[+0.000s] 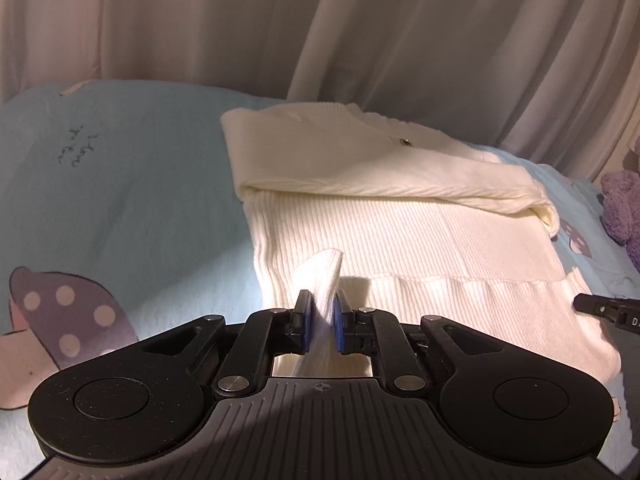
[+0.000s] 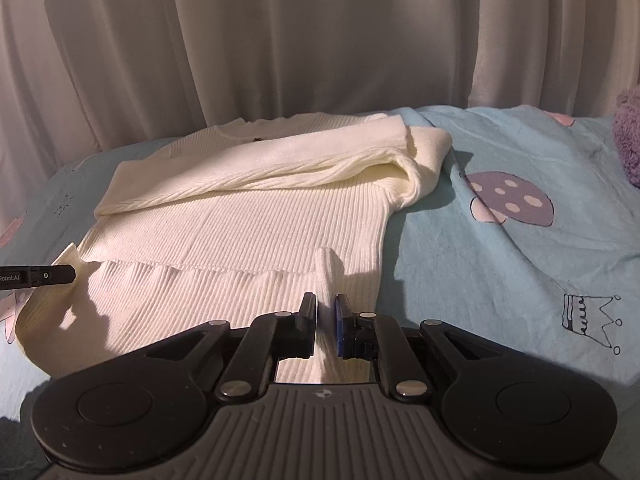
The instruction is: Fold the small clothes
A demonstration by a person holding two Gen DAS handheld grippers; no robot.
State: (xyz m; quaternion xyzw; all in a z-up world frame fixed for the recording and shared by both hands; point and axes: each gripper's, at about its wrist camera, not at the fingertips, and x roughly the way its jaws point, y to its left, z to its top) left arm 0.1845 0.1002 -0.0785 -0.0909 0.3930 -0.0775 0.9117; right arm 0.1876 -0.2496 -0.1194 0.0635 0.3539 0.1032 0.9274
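A cream ribbed sweater (image 1: pixel 400 236) (image 2: pixel 248 220) lies flat on the blue bed sheet (image 1: pixel 132 208), its sleeves folded across the chest. My left gripper (image 1: pixel 324 304) is shut on a pinched-up fold of the sweater's hem near its left corner. My right gripper (image 2: pixel 327 304) is shut on a raised fold of the hem near the right corner. Each gripper's tip shows in the other view: the right one (image 1: pixel 600 308) at the right edge, the left one (image 2: pixel 48 274) at the left edge, by the hem.
The sheet (image 2: pixel 500 240) carries mushroom and crown prints. Pale curtains (image 1: pixel 320 32) hang right behind the bed's far edge. A purple fuzzy item (image 2: pixel 628 136) sits at the far right of the bed.
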